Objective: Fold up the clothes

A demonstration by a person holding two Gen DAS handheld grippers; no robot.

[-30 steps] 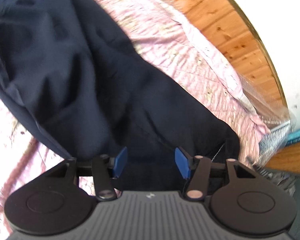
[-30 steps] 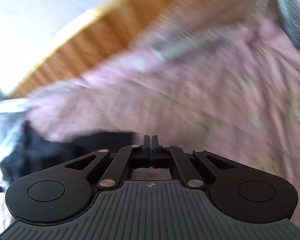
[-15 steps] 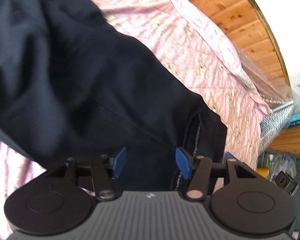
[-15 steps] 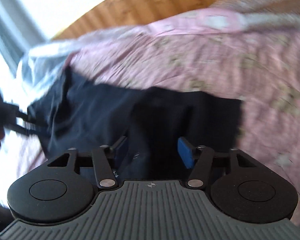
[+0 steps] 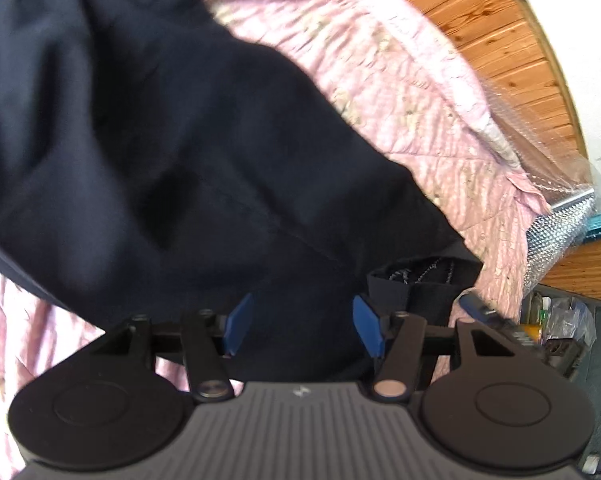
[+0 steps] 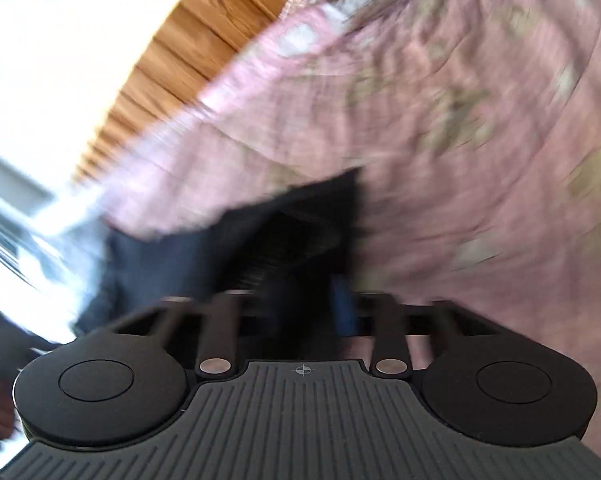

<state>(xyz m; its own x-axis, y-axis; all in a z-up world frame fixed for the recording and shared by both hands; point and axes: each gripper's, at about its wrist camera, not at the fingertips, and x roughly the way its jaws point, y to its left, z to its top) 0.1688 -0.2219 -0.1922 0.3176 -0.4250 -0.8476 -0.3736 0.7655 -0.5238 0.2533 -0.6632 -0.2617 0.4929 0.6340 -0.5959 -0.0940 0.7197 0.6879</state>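
The dark garment (image 5: 188, 152) lies on the bed's pink sheet (image 5: 400, 92). In the left view its long axis runs from upper left to lower right, ending in a hem corner near the sheet's lower right edge.

The left tool (image 5: 302, 326) is released: both blue pads stand apart above the garment, fabric showing between them, neither pad pressing on it.

The right tool (image 6: 304, 312) has just been closing. Dark fabric (image 6: 284, 240) sits between its pads; blur hides whether they press.

Only the left view shows a bin (image 5: 560, 320) of small items beyond the sheet's lower right edge; contents cannot be identified. Both views show the wooden board (image 6: 172, 52) behind the sheet.
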